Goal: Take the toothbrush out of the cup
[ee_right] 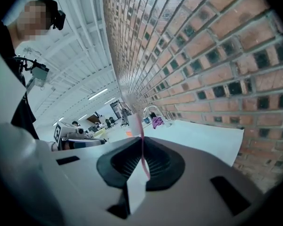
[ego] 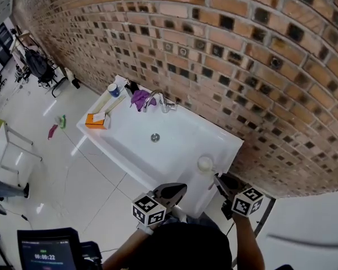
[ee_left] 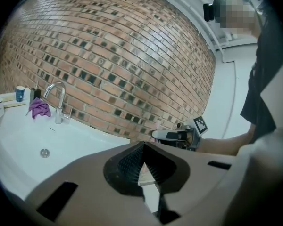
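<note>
A white cup (ego: 204, 163) stands on the near right corner of the white sink (ego: 174, 145). My right gripper (ego: 220, 182) sits just beside it, shut on the thin pink toothbrush (ee_right: 143, 147), whose handle runs up between the jaw pads toward the cup (ee_right: 133, 124). The brush head is too small to make out. To the cup's left, at the sink's front edge, my left gripper (ego: 178, 190) is shut with nothing in it. The left gripper view shows the right gripper (ee_left: 166, 135) reaching in from the right.
A faucet (ego: 155, 98) with a purple cloth (ego: 139, 98) stands at the back of the sink, against the brick wall (ego: 259, 66). A blue-banded cup (ego: 113, 89) and an orange box (ego: 96, 120) sit on the left ledge. The drain (ego: 155, 137) is mid-basin.
</note>
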The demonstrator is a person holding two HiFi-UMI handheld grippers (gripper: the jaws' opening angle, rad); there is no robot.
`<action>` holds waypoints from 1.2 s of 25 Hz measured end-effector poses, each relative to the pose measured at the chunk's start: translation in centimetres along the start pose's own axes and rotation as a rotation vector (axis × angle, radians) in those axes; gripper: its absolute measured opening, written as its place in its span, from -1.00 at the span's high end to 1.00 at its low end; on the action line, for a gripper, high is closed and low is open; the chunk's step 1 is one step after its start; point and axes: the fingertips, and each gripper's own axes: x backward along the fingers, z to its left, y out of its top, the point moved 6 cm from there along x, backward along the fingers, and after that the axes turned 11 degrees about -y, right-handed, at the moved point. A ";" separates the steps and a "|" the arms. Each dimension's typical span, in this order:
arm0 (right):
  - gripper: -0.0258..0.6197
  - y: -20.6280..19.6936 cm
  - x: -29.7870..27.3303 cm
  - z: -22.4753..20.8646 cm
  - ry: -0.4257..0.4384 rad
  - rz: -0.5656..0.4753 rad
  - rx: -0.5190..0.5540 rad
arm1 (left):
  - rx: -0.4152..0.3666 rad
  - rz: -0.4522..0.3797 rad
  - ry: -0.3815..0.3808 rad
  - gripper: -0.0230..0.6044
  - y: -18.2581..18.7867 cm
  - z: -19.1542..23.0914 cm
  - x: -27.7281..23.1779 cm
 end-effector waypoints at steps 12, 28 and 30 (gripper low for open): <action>0.92 -1.3 2.4 0.2 -0.064 -0.018 -0.035 | -0.006 0.043 -0.089 0.91 0.1 -0.8 -1.3; 0.92 -1.4 0.7 4.3 0.007 0.005 0.040 | -0.006 0.019 -0.047 0.91 0.2 -0.6 2.1; 0.92 -1.6 0.3 4.7 0.017 0.009 0.050 | -0.009 0.015 -0.040 0.91 0.3 -0.5 2.6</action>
